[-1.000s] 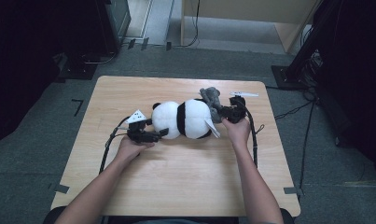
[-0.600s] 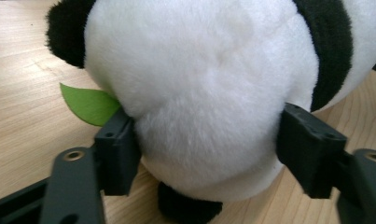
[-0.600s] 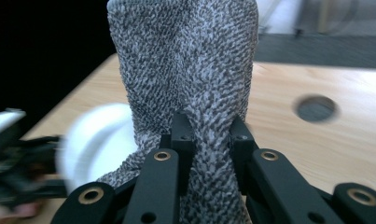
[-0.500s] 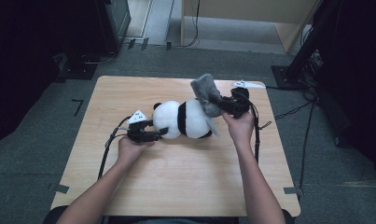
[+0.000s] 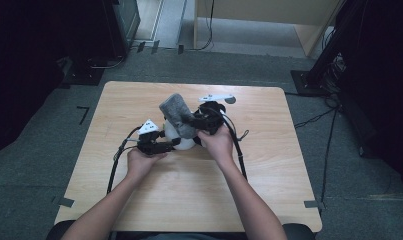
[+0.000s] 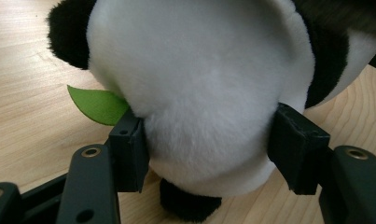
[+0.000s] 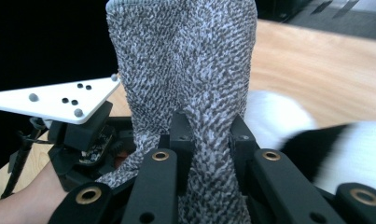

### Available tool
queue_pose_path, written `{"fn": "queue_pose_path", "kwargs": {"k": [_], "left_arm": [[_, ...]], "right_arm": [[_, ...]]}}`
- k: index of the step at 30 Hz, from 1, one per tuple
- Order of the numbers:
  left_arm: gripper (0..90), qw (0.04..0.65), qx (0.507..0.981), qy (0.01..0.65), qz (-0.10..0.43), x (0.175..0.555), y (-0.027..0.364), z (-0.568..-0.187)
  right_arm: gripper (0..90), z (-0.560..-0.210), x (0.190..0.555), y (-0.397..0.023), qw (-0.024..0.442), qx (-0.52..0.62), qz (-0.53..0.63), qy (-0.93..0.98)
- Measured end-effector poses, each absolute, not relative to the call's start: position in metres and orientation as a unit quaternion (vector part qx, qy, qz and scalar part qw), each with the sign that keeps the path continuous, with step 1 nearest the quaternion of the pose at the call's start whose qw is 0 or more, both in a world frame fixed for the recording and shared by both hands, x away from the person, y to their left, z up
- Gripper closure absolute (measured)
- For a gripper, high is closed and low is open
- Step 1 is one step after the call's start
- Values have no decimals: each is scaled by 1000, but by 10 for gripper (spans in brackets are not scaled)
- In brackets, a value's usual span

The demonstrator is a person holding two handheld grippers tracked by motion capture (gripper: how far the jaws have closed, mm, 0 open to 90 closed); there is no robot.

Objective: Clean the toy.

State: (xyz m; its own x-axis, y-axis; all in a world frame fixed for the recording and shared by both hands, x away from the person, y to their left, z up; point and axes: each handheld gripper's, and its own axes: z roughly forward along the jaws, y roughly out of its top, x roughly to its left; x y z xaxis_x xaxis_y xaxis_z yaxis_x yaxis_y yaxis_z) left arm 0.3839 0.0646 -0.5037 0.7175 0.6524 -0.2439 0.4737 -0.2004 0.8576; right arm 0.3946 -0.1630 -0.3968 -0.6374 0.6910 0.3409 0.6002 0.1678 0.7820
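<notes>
Pale wood makes up the table [image 5: 269, 190], the biggest thing here, standing on grey carpet [image 5: 34, 165] with dark stands and a light wooden cabinet [image 5: 269, 20] beyond its far edge. Bits of tape mark the carpet near the table's corners.

Near the table's middle, a little toward the far edge, lies the plush panda [image 5: 181, 141], white and black. The left gripper [image 5: 159, 146] reaches it from the person's left side; in the left gripper view its jaws have just been closing and now press into the white round of the panda [image 6: 209, 93] from both flanks, denting the fur. A green felt leaf [image 6: 97, 105] pokes out beside one jaw, close above the tabletop.

Over the panda, the grey knitted sock [image 5: 176, 114] is held up slanting by the right gripper [image 5: 205, 120]. In the right gripper view those jaws are pressed close together, pinching a fold of the sock [image 7: 185, 70], which blocks most of the panda behind it. The left gripper's white marker plate [image 7: 59, 100] sits just beside the sock.

Black cables [image 5: 236, 145] trail from both grippers across the table toward the person.
</notes>
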Motion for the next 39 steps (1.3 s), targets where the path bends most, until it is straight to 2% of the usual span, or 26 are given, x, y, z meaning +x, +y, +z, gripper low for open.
{"fn": "queue_pose_path", "kwargs": {"k": [5,12,14,24,39], "left_arm": [[374,514,769,368,90,385,65,-505],[400,511,771,370,90,385,65,-505],[400,512,770,372,87,386,65,-505],[407,511,771,370,88,385,64,-504],[413,510,771,372,83,387,64,-503]], "right_arm": [[776,-427,408,-144,21,434,461,774],[774,-422,408,-156,36,437,449,779],[773,-418,408,-168,51,442,440,780],[777,-407,404,-218,64,462,449,762],[773,-402,401,-274,66,496,474,725]]}}
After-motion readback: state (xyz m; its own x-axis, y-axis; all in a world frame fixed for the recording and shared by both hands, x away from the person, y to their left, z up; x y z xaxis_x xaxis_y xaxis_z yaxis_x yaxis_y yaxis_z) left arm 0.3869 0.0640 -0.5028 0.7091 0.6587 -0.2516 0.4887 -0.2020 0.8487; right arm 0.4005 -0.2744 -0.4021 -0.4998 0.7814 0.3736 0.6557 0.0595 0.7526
